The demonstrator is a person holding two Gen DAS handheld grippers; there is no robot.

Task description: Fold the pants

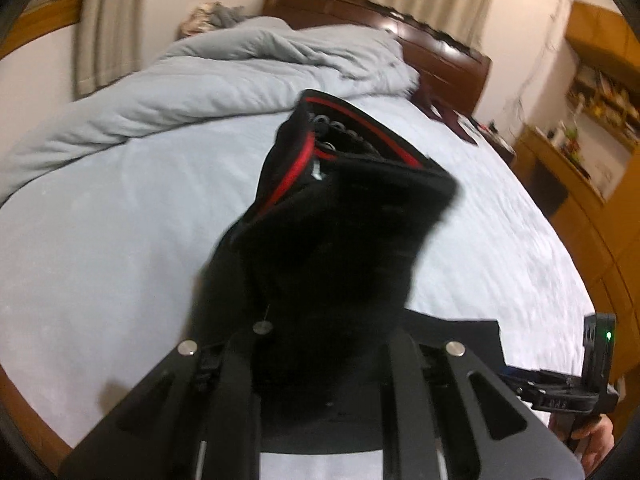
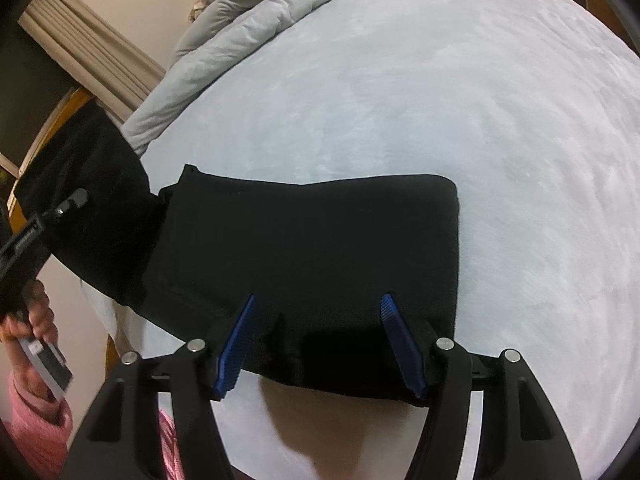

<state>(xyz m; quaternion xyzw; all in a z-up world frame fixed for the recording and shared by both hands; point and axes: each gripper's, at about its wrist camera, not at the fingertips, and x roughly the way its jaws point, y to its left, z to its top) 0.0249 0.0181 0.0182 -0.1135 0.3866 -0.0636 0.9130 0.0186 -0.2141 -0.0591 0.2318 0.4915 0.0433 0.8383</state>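
Black pants (image 2: 304,248) half-folded on bed (image 2: 480,120), left claw (image 1: 320,360) clamping waistband, right claw (image 2: 320,344) wide

Bare bed (image 2: 460,92) sheet lies free right of and beyond the folded pants (image 2: 312,248); the bunched duvet (image 2: 256,16) blocks the far left, the lifted pants end the near left

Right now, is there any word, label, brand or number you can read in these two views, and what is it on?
None can be read with certainty.
Black pants waistband with red piping: pale rounded marks along the inside, too blurred to read.
Black right gripper body: faint raised characters on its side, too small and blurred to read.
Black left gripper body: small pale marking on its side, unreadable.
Light blue bed sheet: no text.
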